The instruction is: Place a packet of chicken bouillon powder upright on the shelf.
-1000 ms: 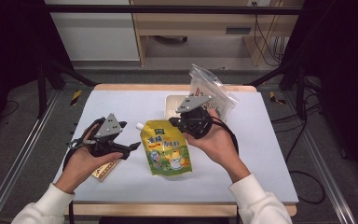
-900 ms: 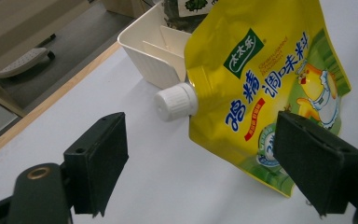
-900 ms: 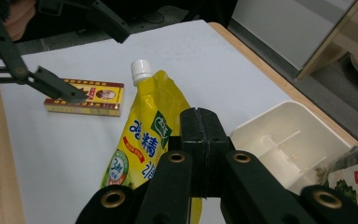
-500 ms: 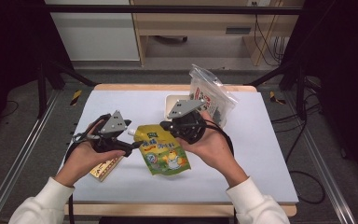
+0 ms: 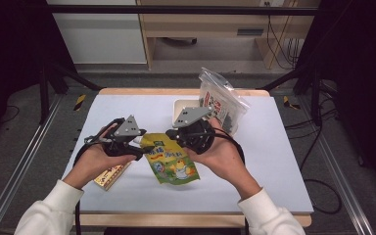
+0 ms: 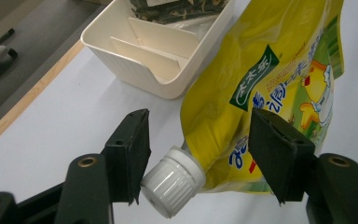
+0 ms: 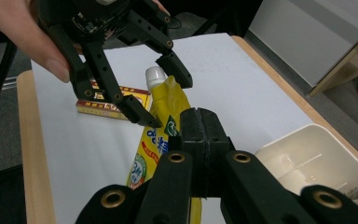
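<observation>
A yellow spouted pouch (image 5: 174,164) lies mid-table with its white screw cap (image 6: 172,179) pointing left. My left gripper (image 5: 144,149) reaches in from the left, and its jaws have just been closing. In the left gripper view (image 6: 196,154) the cap and the pouch's top corner sit between the pads, the cap close beside one pad, with no clear squeeze. My right gripper (image 5: 174,139) is at the pouch's upper right edge. In the right gripper view (image 7: 200,119) its jaws are shut together on that edge of the pouch (image 7: 165,102). The left gripper (image 7: 163,95) straddles the cap (image 7: 154,74).
A cream divided tray (image 5: 181,105) stands behind the pouch, with a clear bag of snacks (image 5: 223,103) propped in it. A small red and yellow box (image 5: 110,176) lies under my left hand near the front left. The white tabletop has wooden edges.
My left gripper moved right to the pouch's spout and its jaws narrowed around the cap. The right gripper shifted left, and the pouch turned slightly with it.
</observation>
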Demonstrator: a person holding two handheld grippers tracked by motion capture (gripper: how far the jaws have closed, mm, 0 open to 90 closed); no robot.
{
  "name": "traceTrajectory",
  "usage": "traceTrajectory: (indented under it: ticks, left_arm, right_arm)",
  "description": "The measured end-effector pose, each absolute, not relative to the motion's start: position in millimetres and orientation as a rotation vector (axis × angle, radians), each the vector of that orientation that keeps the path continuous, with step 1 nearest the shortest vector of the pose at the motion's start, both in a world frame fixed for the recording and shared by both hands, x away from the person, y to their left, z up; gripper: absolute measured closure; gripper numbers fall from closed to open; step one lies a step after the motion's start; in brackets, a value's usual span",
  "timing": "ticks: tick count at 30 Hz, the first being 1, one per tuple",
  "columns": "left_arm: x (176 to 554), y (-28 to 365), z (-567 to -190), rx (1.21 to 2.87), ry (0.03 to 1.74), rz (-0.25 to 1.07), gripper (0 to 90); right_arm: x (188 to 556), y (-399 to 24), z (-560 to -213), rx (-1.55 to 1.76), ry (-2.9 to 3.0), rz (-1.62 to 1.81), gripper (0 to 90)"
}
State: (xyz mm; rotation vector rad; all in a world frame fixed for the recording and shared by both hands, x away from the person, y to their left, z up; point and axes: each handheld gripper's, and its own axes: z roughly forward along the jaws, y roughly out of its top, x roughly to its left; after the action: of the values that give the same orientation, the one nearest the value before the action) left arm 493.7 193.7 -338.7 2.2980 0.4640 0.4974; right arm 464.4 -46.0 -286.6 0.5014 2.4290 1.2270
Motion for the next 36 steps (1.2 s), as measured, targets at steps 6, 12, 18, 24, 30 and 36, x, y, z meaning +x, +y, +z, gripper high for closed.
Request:
traceTrajectory:
  ticks: [6, 12, 18, 24, 30, 36]
  left_arm:
    - [496, 194, -334, 2.276, 0.488, 0.465, 51.1]
    - [493, 189, -326, 2.276, 0.444, 0.410, 59.9]
    - [490, 169, -319, 2.305, 0.370, 0.403, 64.7]
    - [488, 149, -314, 2.349, 0.317, 0.412, 71.6]
    - [484, 134, -309, 2.396, 0.266, 0.408, 79.5]
    - [481, 129, -307, 2.406, 0.234, 0.391, 82.4]
  right_arm:
    - [465, -52, -289, 0.519, 2.435, 1.207, 90.0]
    - [464, -64, -292, 0.539, 2.433, 1.198, 90.0]
    - [458, -81, -296, 0.564, 2.425, 1.194, 90.0]
    - [454, -99, -303, 0.601, 2.418, 1.191, 90.0]
    - [452, -110, -308, 0.613, 2.418, 1.187, 90.0]
    - [450, -119, -311, 0.616, 2.435, 1.190, 90.0]
